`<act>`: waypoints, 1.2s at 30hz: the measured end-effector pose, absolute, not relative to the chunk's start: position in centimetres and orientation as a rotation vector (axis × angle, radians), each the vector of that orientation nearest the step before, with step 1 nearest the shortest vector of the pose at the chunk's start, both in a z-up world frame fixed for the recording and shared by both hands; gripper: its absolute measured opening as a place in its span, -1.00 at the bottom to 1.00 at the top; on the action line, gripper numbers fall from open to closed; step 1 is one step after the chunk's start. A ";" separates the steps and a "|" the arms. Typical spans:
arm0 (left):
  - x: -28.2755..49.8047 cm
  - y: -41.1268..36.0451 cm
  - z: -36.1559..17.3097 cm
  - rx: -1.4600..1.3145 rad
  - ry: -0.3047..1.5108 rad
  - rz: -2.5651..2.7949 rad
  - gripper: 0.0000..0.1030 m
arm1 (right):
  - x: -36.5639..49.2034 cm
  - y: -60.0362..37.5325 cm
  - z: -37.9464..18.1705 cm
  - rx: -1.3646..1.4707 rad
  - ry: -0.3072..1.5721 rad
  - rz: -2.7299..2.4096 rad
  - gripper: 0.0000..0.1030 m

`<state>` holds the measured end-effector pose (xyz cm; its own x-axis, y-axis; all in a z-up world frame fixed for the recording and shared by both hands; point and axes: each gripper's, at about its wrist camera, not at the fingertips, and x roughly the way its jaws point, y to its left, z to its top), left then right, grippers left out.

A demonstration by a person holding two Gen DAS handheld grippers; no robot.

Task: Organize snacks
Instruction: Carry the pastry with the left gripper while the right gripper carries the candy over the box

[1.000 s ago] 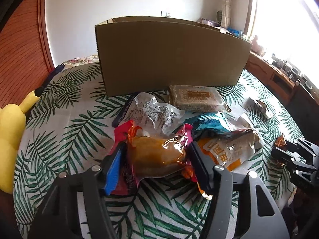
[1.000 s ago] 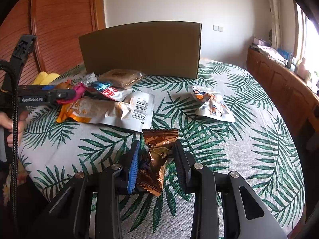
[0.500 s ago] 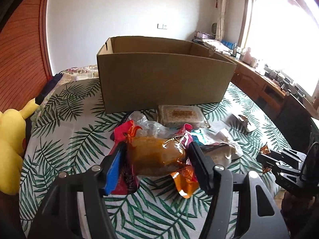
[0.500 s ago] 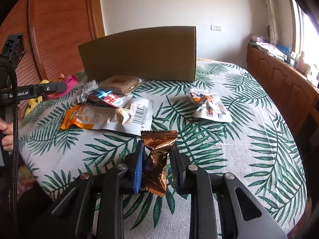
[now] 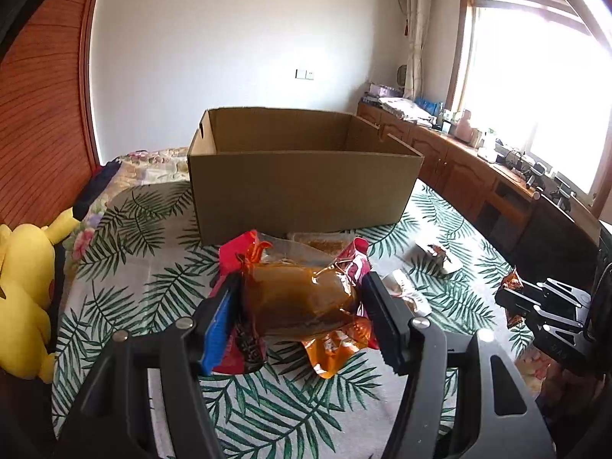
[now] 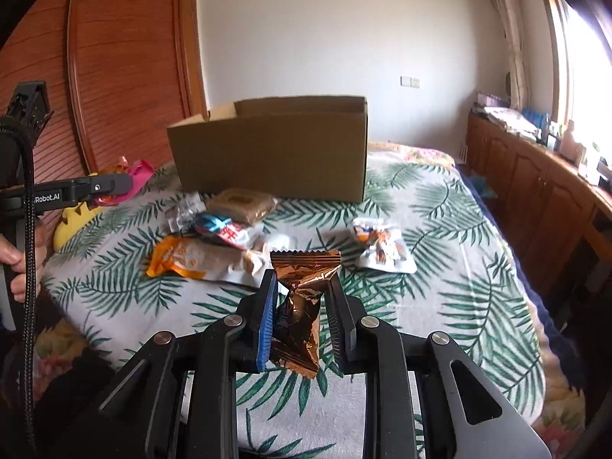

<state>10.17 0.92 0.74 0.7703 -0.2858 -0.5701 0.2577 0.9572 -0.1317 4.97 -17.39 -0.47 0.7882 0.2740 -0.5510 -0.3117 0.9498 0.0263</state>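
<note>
My left gripper (image 5: 300, 302) is shut on a clear orange and pink snack pack (image 5: 302, 302), held above the table in front of the open cardboard box (image 5: 302, 191). My right gripper (image 6: 302, 306) is shut on a copper foil snack packet (image 6: 300, 306), held above the table's near side. The box (image 6: 271, 157) stands at the table's far side. Several loose snacks lie before it: an orange and white pack (image 6: 206, 262), a blue and red pack (image 6: 225, 229), a brown cake pack (image 6: 243, 204) and a white pack (image 6: 382, 250). The left gripper also shows in the right wrist view (image 6: 111, 185).
The table (image 6: 459, 287) has a palm-leaf cloth. A yellow plush toy (image 5: 23, 290) sits off its left edge. A wooden cabinet (image 5: 478, 176) runs along the right wall under the window. A wooden panel (image 6: 114, 76) stands at the left.
Both grippers have risen with their snacks. The left one has lifted the orange and pink pack off the pile; the box's open top now shows.
</note>
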 end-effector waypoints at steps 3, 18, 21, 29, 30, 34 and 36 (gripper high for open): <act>10.0 0.7 1.5 -0.035 0.608 -0.299 0.22 | 4.9 -17.3 0.5 -0.070 0.564 0.322 -0.55; 12.6 -0.1 3.4 -0.037 0.559 -0.328 0.22 | 7.9 -15.2 4.0 -0.114 0.488 0.361 -0.55; 14.0 -0.2 3.6 -0.045 0.553 -0.332 0.22 | 9.3 -14.7 4.4 -0.125 0.480 0.373 -0.55; 18.4 -0.4 4.5 -0.041 0.531 -0.330 0.22 | 14.1 -13.8 5.6 -0.153 0.454 0.396 -0.55; 19.1 -0.4 4.7 -0.036 0.527 -0.329 0.22 | 14.8 -13.6 5.8 -0.156 0.448 0.399 -0.55; 21.4 -0.5 5.1 -0.023 0.519 -0.320 0.23 | 17.2 -13.1 6.6 -0.167 0.430 0.408 -0.55; 22.6 -0.5 5.2 -0.019 0.517 -0.315 0.23 | 18.4 -12.8 7.0 -0.170 0.421 0.413 -0.55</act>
